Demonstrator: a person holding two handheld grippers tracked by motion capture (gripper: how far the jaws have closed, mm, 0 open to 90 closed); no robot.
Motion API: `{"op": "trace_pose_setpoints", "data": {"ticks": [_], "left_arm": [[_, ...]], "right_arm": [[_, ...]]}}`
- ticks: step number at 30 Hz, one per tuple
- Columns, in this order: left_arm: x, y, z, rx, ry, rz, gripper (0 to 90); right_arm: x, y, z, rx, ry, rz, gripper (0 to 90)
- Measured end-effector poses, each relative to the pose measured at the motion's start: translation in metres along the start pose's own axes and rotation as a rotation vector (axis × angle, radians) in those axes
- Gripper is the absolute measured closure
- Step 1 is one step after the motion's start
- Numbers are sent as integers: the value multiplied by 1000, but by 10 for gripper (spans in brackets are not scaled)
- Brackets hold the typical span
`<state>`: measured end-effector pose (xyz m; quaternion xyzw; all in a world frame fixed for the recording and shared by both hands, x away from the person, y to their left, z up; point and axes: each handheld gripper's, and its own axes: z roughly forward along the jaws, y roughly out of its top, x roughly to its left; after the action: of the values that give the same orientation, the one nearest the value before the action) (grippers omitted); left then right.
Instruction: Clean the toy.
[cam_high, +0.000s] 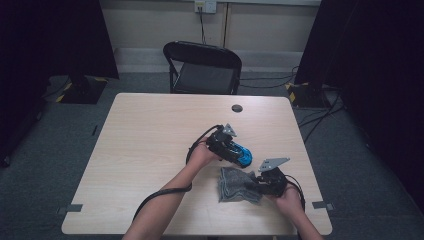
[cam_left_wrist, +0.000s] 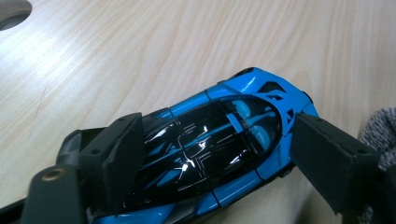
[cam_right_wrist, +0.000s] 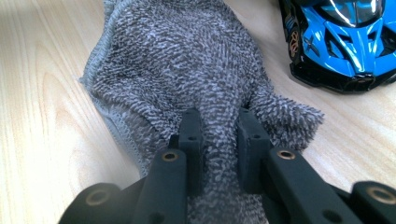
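A blue and black toy car (cam_high: 245, 156) lies right of the middle of the wooden table (cam_high: 150, 140). My left gripper (cam_high: 238, 151) spans it. In the left gripper view the jaws (cam_left_wrist: 217, 130) press on both sides of the car (cam_left_wrist: 247, 98), across its dark glass roof. A grey terry cloth (cam_high: 232, 186) lies crumpled just in front of the car. My right gripper (cam_high: 256, 184) is shut on a pinched fold at the cloth's right edge. In the right gripper view a ridge of the cloth (cam_right_wrist: 187, 60) runs between the nearly closed jaws (cam_right_wrist: 218, 116), and the car's nose (cam_right_wrist: 345, 51) sits at the upper right.
A round cable hole (cam_high: 237, 108) is set in the table near its far edge. A black folding chair (cam_high: 202, 67) stands behind the table. Black stands and cables are on the floor at both sides.
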<state>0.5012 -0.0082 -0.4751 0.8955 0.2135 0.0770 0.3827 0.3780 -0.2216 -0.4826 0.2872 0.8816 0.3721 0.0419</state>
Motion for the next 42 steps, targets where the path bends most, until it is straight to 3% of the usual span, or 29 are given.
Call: {"op": "trace_pose_setpoints", "data": {"ticks": [11, 25, 36, 42], "left_arm": [[-1, 0, 0, 17, 14, 26, 182], [-1, -3, -1, -3, 33, 19, 201], [0, -2, -1, 8, 32, 28, 220], [-1, -2, -1, 3, 35, 26, 224]], "right_arm": [[-5, -1, -4, 6, -37, 7, 751], [-11, 1, -9, 28, -42, -3, 753], [-33, 3, -12, 51, -77, 11, 757], [-48, 6, -15, 101, -118, -4, 759]]}}
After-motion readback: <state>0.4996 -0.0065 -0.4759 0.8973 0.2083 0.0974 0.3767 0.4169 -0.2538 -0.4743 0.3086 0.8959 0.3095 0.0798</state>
